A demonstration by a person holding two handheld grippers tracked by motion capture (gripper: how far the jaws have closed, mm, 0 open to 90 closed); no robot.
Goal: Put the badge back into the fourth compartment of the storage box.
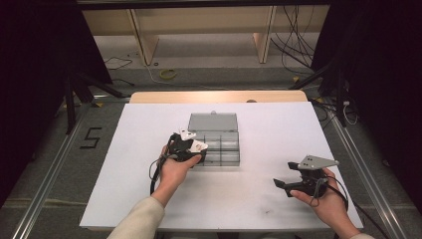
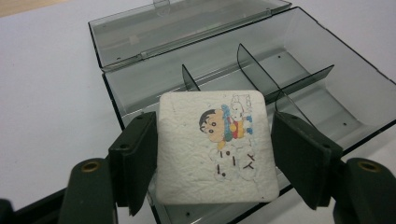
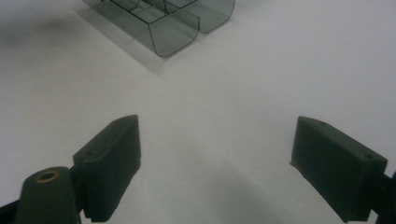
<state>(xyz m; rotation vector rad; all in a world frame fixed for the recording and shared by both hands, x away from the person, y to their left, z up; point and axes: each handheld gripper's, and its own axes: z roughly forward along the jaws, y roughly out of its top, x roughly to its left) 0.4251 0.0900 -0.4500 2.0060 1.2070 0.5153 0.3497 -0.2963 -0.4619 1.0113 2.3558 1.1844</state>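
Left gripper is gripping a white pad between its fingers over the open box, probably releasing next; right gripper is idling, fingers spread.

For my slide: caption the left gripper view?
Left gripper holds a cartoon-printed white square over an open compartment box.

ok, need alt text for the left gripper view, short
A white square pad printed with a cartoon boy sits between the left gripper's two black jaws, the left jaw against its edge, the right one a sliver off. Behind and below it is an open smoky-grey plastic organiser box with dividers, lid folded back, on a white table.
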